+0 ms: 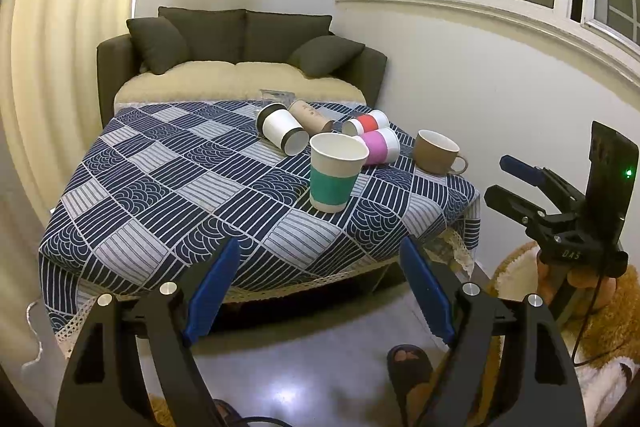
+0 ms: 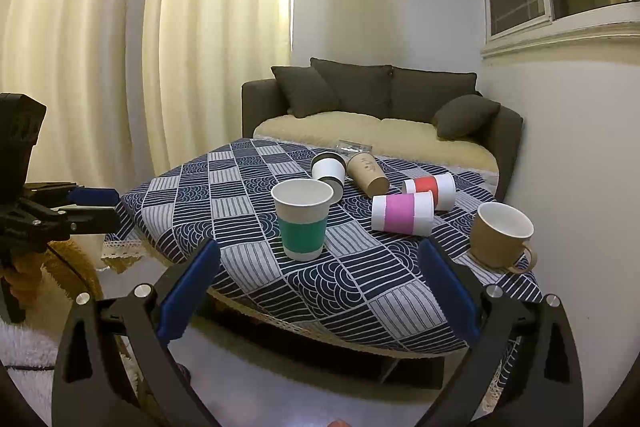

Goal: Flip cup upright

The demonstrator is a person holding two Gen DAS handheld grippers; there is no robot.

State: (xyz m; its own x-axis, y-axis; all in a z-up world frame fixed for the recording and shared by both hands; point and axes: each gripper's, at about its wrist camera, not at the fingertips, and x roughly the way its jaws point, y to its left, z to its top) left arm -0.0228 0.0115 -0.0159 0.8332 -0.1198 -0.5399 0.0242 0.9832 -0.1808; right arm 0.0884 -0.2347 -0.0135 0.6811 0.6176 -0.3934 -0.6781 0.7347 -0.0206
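Observation:
A paper cup with a green band (image 1: pixel 335 173) (image 2: pixel 302 219) stands upright on the table with the blue patterned cloth (image 1: pixel 168 187) (image 2: pixel 240 195). Behind it several paper cups lie on their sides: a pink-banded cup (image 1: pixel 380 145) (image 2: pixel 402 214), a red-banded cup (image 1: pixel 366 123) (image 2: pixel 432 188), a white cup with black ends (image 1: pixel 282 130) (image 2: pixel 329 171) and a plain brown cup (image 1: pixel 310 115) (image 2: pixel 366 173). My left gripper (image 1: pixel 320 287) (image 2: pixel 94 205) is open and empty, off the table's near edge. My right gripper (image 2: pixel 320 291) (image 1: pixel 508 179) is open and empty, also short of the table.
A brown mug (image 1: pixel 438 151) (image 2: pixel 500 237) stands upright near the table's right edge. A clear plastic item (image 1: pixel 276 94) (image 2: pixel 354 146) lies at the far edge. A dark sofa (image 1: pixel 240 47) (image 2: pixel 380 99) is behind the table. A sandalled foot (image 1: pixel 408 363) is on the floor.

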